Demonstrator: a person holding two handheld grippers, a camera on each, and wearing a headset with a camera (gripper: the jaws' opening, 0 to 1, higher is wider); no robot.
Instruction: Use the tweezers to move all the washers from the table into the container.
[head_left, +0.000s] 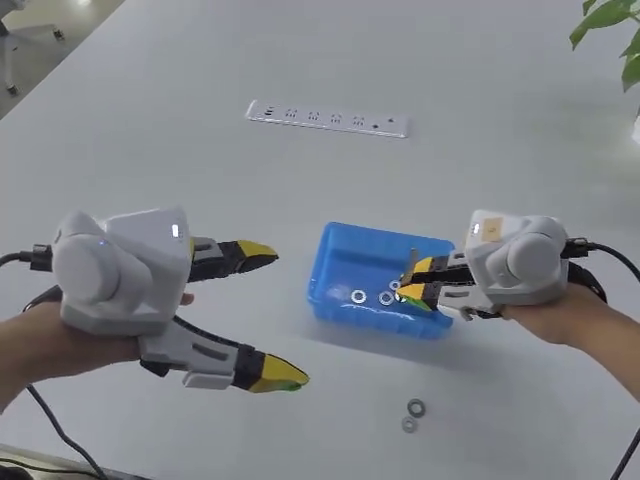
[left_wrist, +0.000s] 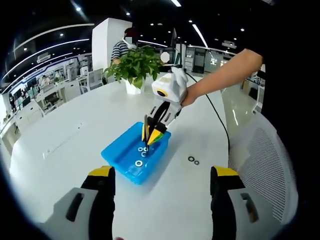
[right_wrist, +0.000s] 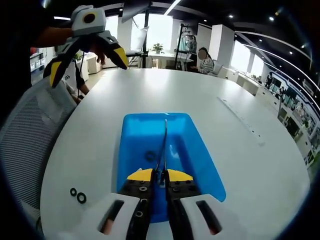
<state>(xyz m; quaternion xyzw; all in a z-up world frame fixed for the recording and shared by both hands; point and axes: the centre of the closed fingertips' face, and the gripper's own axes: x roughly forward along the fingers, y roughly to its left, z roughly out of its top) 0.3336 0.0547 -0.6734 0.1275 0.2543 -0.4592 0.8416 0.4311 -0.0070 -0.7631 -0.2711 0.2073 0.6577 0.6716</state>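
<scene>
**White surface, blue container in the middle, two washers outside it**

White surface (head_left: 300, 60) runs across an open-plan office. A power strip (head_left: 327, 118) lies at the far side and a plant (head_left: 610, 30) sits at the top-right corner of the head view.

- Container (head_left: 350, 255): blue rectangular tray, flat on the surface between the two grippers.
- Washers: a few lie on the container floor (head_left: 359, 296) near its front wall. Two more (head_left: 415, 407) lie on the bare surface just in front of the container, side by side and almost touching. They also show in the right gripper view at lower left (right_wrist: 77, 195).
- Right gripper (head_left: 410, 281): over the container's right end, jaws narrow and clamped on the tweezers (right_wrist: 164, 150). The tweezers run forward from the jaws over the container floor toward its far wall. Can't tell if the tips hold a washer.
- Left gripper (head_left: 283, 315): left of the container and apart from it, jaws wide, nothing between them.
</scene>
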